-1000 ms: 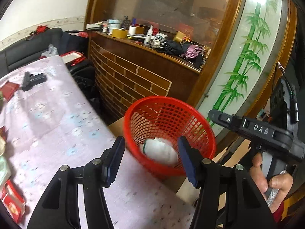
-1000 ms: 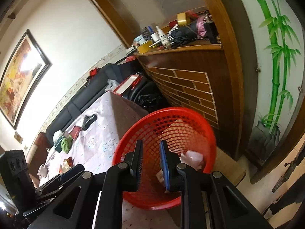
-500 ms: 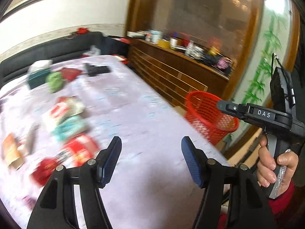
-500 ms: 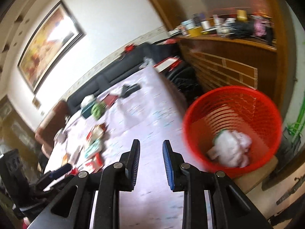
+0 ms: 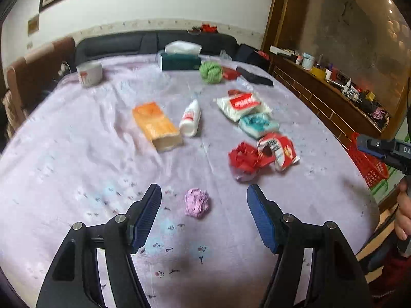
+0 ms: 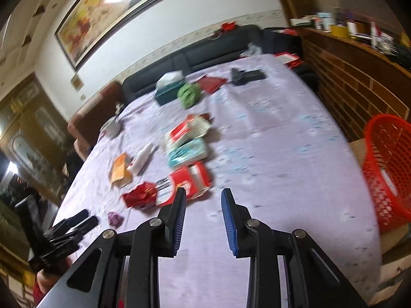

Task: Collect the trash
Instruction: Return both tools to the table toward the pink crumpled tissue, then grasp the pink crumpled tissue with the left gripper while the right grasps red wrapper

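A crumpled purple paper ball [image 5: 196,202] lies on the lilac tablecloth [image 5: 77,159], between the wide-apart fingers of my open left gripper [image 5: 203,192], untouched. Further off lie a crumpled red wrapper [image 5: 244,157] and a torn red-and-white packet [image 5: 278,151]. My right gripper [image 6: 204,195] hovers over the cloth with a narrow gap and nothing in it; the red-and-white packet [image 6: 190,182] sits just beyond its left finger. The red mesh basket [image 6: 385,169] stands beside the table's right edge. The purple ball [image 6: 114,218] also shows near the left gripper [image 6: 74,223].
On the table lie an orange pack [image 5: 154,125], a white bottle [image 5: 191,116], a white-and-red bag [image 5: 240,104], a teal packet [image 5: 258,124], a green ball [image 5: 211,71], a tissue box [image 5: 179,61] and a cup [image 5: 89,73]. A dark sofa runs behind; a wooden cabinet [image 5: 321,97] lines the right.
Both grippers have swung away from the red basket and back over the table. The left one now straddles the purple ball. Neither has taken hold of anything.
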The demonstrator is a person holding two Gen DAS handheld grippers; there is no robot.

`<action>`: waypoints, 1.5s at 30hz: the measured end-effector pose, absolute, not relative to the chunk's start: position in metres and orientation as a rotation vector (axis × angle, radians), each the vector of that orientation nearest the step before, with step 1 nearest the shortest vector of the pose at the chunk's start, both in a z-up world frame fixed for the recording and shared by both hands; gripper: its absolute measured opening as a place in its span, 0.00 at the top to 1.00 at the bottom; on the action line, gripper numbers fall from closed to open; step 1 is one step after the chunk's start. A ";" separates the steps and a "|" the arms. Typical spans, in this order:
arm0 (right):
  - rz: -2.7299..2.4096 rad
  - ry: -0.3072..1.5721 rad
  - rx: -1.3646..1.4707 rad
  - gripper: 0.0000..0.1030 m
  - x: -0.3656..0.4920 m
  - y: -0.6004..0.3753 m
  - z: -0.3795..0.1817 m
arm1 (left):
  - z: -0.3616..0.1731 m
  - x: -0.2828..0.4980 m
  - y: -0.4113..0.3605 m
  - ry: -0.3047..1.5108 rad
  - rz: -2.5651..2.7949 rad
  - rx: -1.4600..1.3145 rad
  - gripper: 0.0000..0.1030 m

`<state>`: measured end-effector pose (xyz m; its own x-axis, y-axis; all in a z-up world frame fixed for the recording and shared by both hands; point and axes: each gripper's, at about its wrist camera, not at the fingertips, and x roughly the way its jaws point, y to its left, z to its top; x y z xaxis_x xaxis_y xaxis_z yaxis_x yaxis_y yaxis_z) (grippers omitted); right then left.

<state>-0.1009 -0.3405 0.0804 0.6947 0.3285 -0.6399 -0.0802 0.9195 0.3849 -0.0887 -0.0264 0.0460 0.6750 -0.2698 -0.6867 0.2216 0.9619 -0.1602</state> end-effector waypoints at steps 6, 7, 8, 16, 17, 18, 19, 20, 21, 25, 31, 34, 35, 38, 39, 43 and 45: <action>0.293 0.798 0.263 0.70 -0.096 -0.294 0.081 | 0.020 -0.076 -0.032 0.828 -0.298 -0.039 0.49; 0.301 0.804 0.254 0.70 -0.096 -0.288 0.081 | 0.017 -0.073 -0.033 0.836 -0.309 -0.043 0.53; 0.312 0.812 0.245 0.70 -0.094 -0.282 0.079 | 0.015 -0.070 -0.035 0.845 -0.309 -0.040 0.59; 0.379 0.832 0.170 0.70 -0.084 -0.239 0.072 | 0.008 -0.069 -0.022 0.815 -0.289 -0.099 0.78; 0.387 0.835 0.152 0.70 -0.082 -0.232 0.071 | 0.009 -0.069 -0.018 0.802 -0.275 -0.113 0.78; 0.396 0.837 0.138 0.70 -0.080 -0.226 0.070 | 0.010 -0.071 -0.014 0.790 -0.260 -0.119 0.78; 0.406 0.835 0.128 0.70 -0.079 -0.221 0.069 | 0.012 -0.072 -0.008 0.774 -0.232 -0.124 0.78; 0.419 0.832 0.104 0.69 -0.076 -0.212 0.067 | 0.014 -0.072 -0.003 0.763 -0.210 -0.125 0.78; 0.419 0.832 0.077 0.67 -0.073 -0.205 0.065 | 0.015 -0.073 0.000 0.752 -0.194 -0.124 0.78; 0.437 0.816 -0.020 0.56 -0.066 -0.175 0.058 | 0.014 -0.070 0.010 0.754 -0.189 -0.150 0.78; 0.388 0.822 -0.131 0.56 -0.049 -0.150 0.039 | 0.012 -0.070 0.014 0.759 -0.209 -0.174 0.78; 0.379 0.856 -0.141 0.78 -0.042 -0.148 0.028 | 0.013 -0.072 0.013 0.756 -0.219 -0.173 0.78; 0.369 0.851 -0.139 0.79 -0.042 -0.150 0.027 | 0.013 -0.071 0.012 0.755 -0.222 -0.172 0.78; 0.405 0.829 -0.094 0.81 -0.048 -0.156 0.034 | 0.013 -0.071 0.012 0.751 -0.230 -0.175 0.78; 0.410 0.816 -0.081 0.81 -0.050 -0.158 0.036 | 0.013 -0.071 0.012 0.750 -0.230 -0.176 0.78; 0.439 0.770 -0.013 0.81 -0.063 -0.167 0.051 | 0.013 -0.072 0.012 0.747 -0.234 -0.177 0.78; 0.454 0.756 0.011 0.81 -0.070 -0.169 0.056 | 0.013 -0.072 0.013 0.751 -0.233 -0.179 0.78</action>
